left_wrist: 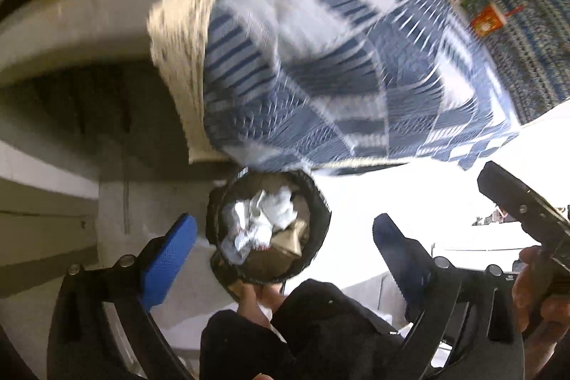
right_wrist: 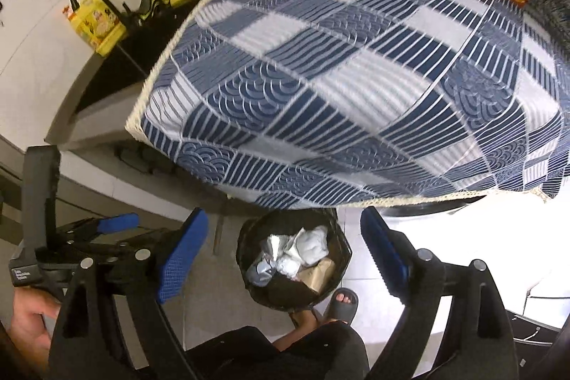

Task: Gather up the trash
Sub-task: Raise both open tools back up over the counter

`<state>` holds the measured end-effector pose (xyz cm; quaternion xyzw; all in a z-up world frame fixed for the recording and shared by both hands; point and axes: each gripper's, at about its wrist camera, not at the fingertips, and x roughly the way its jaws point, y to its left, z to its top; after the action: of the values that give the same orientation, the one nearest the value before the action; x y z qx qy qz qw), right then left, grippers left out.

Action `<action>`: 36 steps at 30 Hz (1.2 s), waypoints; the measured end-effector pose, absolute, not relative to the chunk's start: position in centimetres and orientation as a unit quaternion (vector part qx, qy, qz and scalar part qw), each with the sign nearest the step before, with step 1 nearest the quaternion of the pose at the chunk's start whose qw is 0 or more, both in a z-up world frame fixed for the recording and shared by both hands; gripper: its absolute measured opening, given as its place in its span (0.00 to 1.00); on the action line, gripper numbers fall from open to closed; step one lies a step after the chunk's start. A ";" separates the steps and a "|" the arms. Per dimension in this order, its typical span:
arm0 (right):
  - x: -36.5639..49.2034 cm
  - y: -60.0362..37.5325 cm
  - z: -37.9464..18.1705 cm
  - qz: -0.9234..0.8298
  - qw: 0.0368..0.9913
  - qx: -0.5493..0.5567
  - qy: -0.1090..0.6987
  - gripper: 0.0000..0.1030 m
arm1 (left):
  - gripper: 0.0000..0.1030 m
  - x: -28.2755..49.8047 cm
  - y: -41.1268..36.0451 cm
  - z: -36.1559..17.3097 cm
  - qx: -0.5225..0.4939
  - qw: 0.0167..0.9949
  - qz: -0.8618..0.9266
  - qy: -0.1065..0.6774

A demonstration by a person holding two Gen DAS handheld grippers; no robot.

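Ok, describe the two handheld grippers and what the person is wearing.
Both tools match: the left gripper and right gripper have black curved frames with round silver bolts, and jaws faced with blue textured pads. In the right wrist view the left tool's black handle carries a small white-lettered label. The person wears dark trousers and a dark open-toed slipper. No cables show.

Left hand-held gripper point(left_wrist: 285, 234) and right hand-held gripper point(right_wrist: 285, 255) point steeply downward, jaws wide, empty.
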<state>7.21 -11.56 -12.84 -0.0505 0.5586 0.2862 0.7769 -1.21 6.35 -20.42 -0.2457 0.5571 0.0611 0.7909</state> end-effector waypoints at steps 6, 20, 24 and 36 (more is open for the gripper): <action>7.0 -11.5 -10.0 0.285 0.799 -0.038 0.529 0.84 | 0.93 -0.9 7.2 -16.8 -0.234 0.814 0.056 0.528; 8.0 -13.3 -3.5 0.273 0.846 -0.013 0.458 0.95 | 0.93 0.9 6.6 -10.1 -0.203 0.854 0.032 0.478; 9.1 -13.6 -2.5 0.281 0.850 -0.028 0.445 0.95 | 0.93 1.8 6.7 -8.8 -0.199 0.861 0.034 0.467; 17.9 -12.5 -3.1 0.325 0.832 -0.044 0.448 0.95 | 0.93 5.9 6.4 -7.5 -0.205 0.870 0.084 0.441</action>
<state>17.87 -12.52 -3.10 -0.0436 0.4479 0.3253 0.8317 5.88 6.40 -7.46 -0.2046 0.4408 0.0844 0.8699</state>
